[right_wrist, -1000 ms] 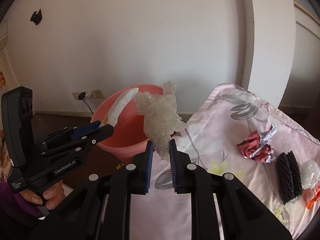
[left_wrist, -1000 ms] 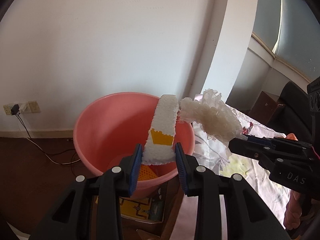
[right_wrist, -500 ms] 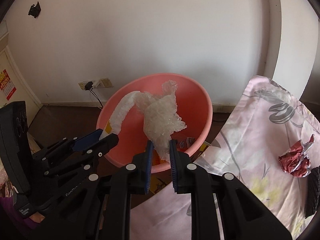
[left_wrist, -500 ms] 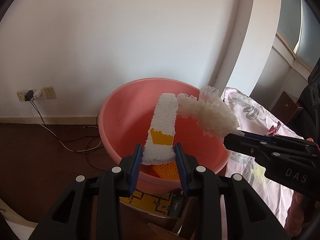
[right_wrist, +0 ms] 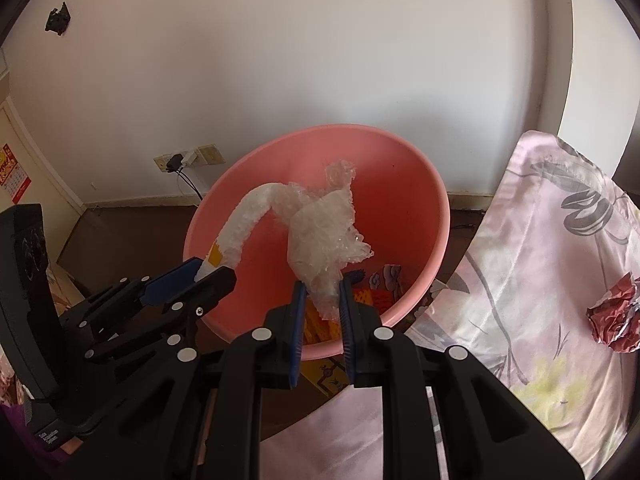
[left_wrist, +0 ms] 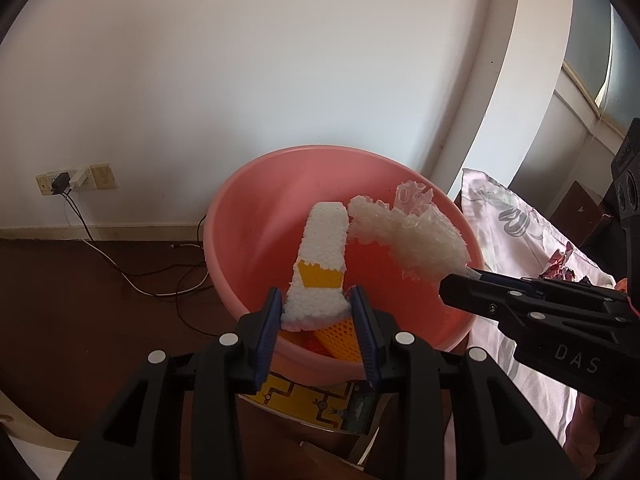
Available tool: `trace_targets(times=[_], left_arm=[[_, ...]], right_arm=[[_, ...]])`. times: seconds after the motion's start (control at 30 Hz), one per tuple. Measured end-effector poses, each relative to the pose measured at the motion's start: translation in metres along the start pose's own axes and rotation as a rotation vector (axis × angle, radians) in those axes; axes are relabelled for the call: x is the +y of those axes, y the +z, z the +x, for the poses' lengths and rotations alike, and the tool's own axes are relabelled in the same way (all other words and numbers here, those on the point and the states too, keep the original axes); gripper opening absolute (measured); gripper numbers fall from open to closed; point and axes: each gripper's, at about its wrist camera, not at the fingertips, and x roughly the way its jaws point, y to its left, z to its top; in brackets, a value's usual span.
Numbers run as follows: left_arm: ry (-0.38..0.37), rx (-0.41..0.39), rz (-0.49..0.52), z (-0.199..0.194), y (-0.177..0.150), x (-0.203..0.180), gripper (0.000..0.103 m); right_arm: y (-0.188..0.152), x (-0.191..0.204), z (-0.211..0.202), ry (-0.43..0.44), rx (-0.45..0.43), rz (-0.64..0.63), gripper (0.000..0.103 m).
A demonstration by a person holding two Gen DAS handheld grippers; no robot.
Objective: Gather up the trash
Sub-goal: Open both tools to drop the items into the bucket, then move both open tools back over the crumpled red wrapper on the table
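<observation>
Foam strip [left_wrist: 320,268] sits in the left gripper [left_wrist: 318,320] — light, crumbly, so grip its wide base; jaws just opening, still touching it. Right gripper [right_wrist: 322,312] stays pinched narrow on soft bubble wrap [right_wrist: 324,232]. Both now over the basin [left_wrist: 256,216] at 12 o'clock — earlier short of it.

Your left gripper [left_wrist: 316,322] angles downward; its jaws have just been opening, with the foam strip [left_wrist: 322,264] between them. Your right gripper [right_wrist: 322,314] tilts down likewise, clamped on crumpled bubble wrap [right_wrist: 324,236].
</observation>
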Motion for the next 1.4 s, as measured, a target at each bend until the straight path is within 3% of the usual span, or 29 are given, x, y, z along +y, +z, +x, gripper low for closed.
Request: trace_targets(times=[0.17,0.5,0.9,1.4], left_arm=[[-0.001,-0.013,0.008,-0.004,0.000,-0.004,0.046],[-0.013,-0.024,-0.006,-0.011,0.001,-0.001,0.047],[-0.033,-0.043,0.038,-0.019,0.003,-0.017,0.047],[-0.099,-0.044,0.143,-0.026,-0.004,-0.066,0.047]], right_arm=[[0.002,-0.006,0.002,0.016,0.007,0.015,0.017],[0.003,-0.009,-0.001,0.025,-0.019,0.020,0.030],[-0.009,-0.018,-0.029,0.003,-0.077,0.028,0.030],[-0.046,-0.050,-0.080,-0.073,-0.136,0.113,0.030]])
